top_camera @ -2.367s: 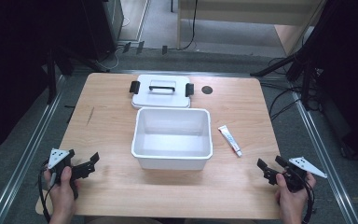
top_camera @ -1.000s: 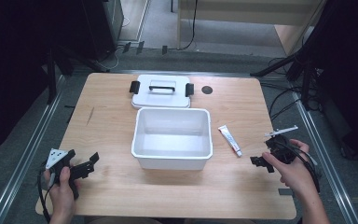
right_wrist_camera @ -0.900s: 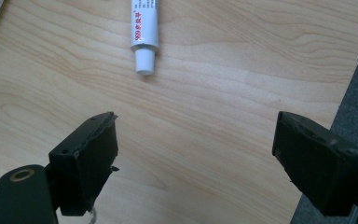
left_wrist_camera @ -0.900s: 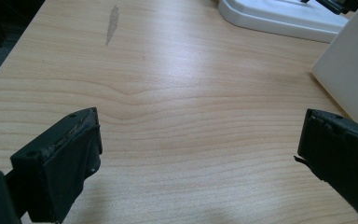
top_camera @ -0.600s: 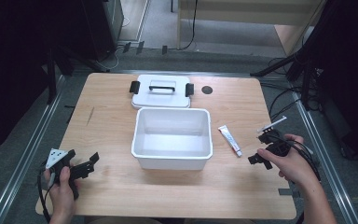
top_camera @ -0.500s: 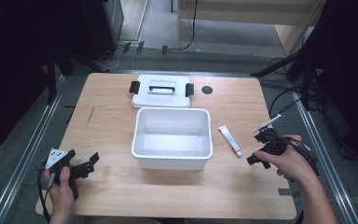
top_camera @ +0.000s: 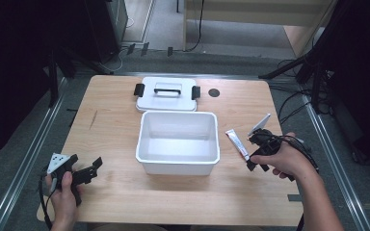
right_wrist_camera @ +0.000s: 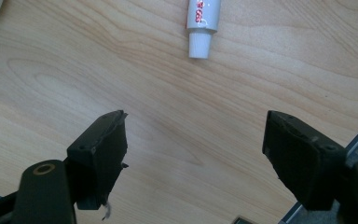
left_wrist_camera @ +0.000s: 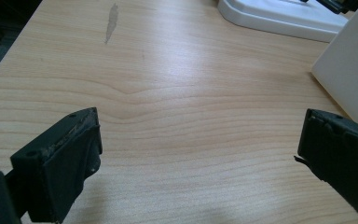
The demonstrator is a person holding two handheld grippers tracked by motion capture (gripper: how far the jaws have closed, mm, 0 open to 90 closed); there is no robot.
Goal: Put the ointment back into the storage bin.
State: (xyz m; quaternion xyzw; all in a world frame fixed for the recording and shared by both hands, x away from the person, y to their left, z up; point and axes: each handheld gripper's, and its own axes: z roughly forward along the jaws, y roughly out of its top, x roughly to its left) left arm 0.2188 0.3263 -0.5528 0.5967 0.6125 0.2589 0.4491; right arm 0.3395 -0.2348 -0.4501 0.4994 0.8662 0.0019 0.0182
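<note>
A small white tube [top_camera: 237, 143] with red print lies on the wooden table just right of the open white bin [top_camera: 147, 144]. In the right gripper view the tube [right_wrist_camera: 204, 18] points its white cap towards me, beyond the jaws. My right gripper [top_camera: 254, 153] hovers right beside the tube. Its jaws [right_wrist_camera: 196, 154] have just been closing a little but stand open, with bare wood between them. At the front left, my left gripper [top_camera: 92, 169] rests open in the person's hand, its jaws [left_wrist_camera: 200, 149] over bare table.
The bin's white lid [top_camera: 166, 94] with black clips lies behind the bin. The left gripper view has the bin wall [left_wrist_camera: 354, 70] at the right and the lid [left_wrist_camera: 279, 14] at the top. A dark round hole [top_camera: 214, 92] marks the back of the table.
The right hand has carried its gripper leftward from the table's right edge up to the tube. The left hand and gripper have stayed put.
</note>
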